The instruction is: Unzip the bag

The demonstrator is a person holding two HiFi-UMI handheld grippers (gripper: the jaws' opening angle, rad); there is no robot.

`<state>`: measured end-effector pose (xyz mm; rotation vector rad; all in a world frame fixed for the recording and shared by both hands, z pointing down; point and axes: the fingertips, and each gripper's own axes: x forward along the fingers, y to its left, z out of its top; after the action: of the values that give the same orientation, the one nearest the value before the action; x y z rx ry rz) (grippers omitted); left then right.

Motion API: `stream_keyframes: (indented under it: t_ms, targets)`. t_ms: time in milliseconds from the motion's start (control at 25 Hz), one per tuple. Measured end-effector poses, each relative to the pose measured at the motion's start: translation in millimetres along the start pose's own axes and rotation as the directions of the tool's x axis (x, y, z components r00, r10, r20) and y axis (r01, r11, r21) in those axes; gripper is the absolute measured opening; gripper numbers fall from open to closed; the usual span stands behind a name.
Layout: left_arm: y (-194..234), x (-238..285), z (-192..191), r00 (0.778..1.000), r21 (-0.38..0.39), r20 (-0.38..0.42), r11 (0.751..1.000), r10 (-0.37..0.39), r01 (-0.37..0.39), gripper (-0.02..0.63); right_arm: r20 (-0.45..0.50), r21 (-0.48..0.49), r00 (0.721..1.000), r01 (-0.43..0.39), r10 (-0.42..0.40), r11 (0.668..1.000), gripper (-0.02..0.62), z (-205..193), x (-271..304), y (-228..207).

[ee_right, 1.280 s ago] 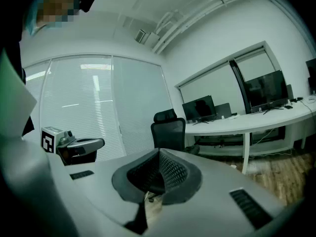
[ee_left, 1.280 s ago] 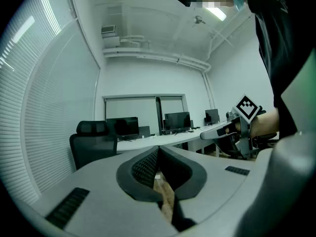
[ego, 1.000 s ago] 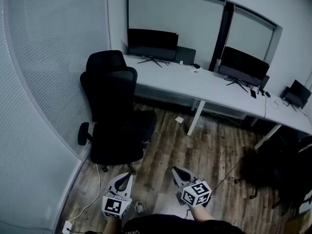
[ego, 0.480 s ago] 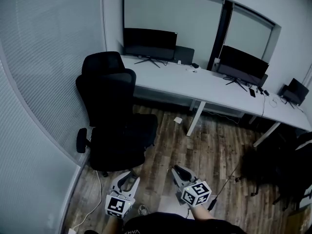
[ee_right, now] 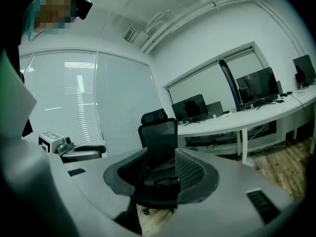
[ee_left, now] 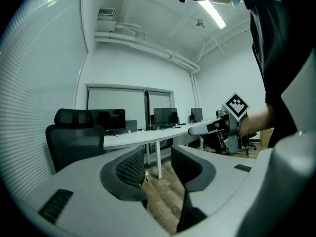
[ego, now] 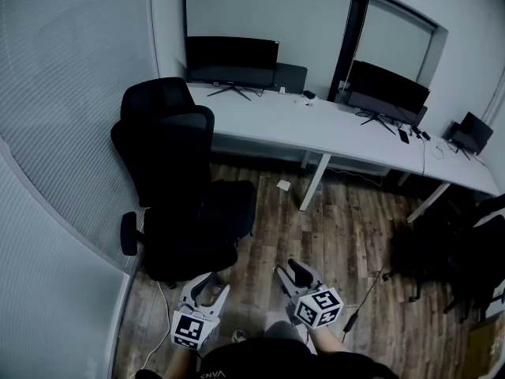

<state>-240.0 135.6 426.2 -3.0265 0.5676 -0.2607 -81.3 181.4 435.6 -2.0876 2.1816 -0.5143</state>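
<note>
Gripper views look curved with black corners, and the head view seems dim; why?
Left gripper view: wide lens bows the long white desk and blackens the corners; the ceiling strip light glares. Right gripper view: same bending, white slatted blinds washed out. Head view: dim, the black mesh office chair loses detail.

A dark shape (ego: 443, 260) that may be the bag sits on the floor (ego: 347, 235), well apart to the right of the right hand-held gripper (ego: 289, 272), whose jaws are opening with nothing between them. It is too dim to make out a zip or its pose.
</note>
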Motion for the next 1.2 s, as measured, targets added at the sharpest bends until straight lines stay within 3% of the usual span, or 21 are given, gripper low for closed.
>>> stream_keyframes:
  t_ms: [320, 600, 1200]
  targets:
    - [19.3, 26.1, -17.8, 0.999, -0.012, -0.041, 1.000, 0.010, -0.011, 0.214, -0.034, -0.001, 0.999, -0.003, 0.003, 1.000, 0.178, -7.4, 35.2, -20.5]
    - [41.3, 64.3, -42.8, 0.992, 0.005, -0.103, 0.997, 0.075, -0.075, 0.260, -0.126, -0.063, 0.991, -0.059, 0.050, 0.996, 0.186, -18.8, 86.0, -58.0]
    - [89.3, 169.3, -82.5, 0.964, 0.013, -0.193, 0.983, 0.185, -0.185, 0.272, -0.360, -0.168, 0.920, -0.229, 0.156, 0.959, 0.186, -72.3, 211.1, -149.6]
